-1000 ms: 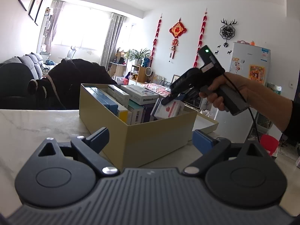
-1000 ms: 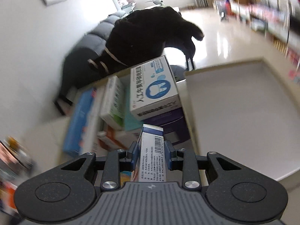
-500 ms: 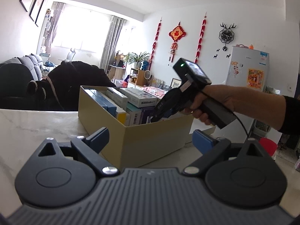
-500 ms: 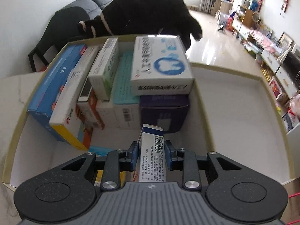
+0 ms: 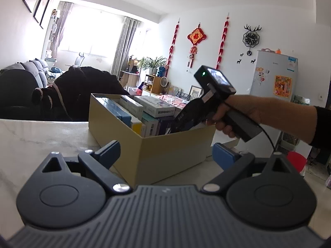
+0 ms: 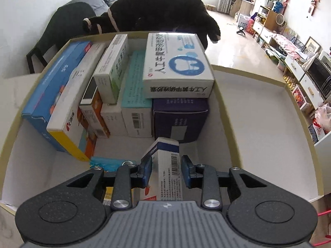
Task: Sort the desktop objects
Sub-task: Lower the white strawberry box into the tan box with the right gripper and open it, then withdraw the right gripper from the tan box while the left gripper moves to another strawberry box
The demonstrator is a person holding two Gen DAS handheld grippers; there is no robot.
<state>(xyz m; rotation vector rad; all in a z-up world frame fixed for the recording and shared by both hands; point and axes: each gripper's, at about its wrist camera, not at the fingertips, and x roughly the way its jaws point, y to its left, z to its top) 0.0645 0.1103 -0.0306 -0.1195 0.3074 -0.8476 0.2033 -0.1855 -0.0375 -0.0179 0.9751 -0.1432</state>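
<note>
A tan cardboard box (image 5: 169, 155) stands on the marble table, packed with several medicine boxes (image 5: 157, 108). In the right wrist view my right gripper (image 6: 167, 168) is low inside the box (image 6: 256, 111). A white medicine box with a barcode (image 6: 168, 165) stands between its fingers, and small gaps show on both sides of it. It stands in front of a purple box (image 6: 180, 117). My left gripper (image 5: 165, 153) is open and empty, held in front of the tan box's near corner. The right gripper's body (image 5: 209, 103) reaches into the box from the right.
The box lid (image 6: 285, 144) lies open-side up just right of the box. A black coat (image 5: 78, 91) hangs over a chair behind the table. The marble tabletop (image 5: 41, 136) extends left of the box. A red bin (image 5: 296, 162) stands on the floor at right.
My right gripper went down into the box with the white medicine box. Its fingers have parted a little from the box. My left gripper stayed put.
</note>
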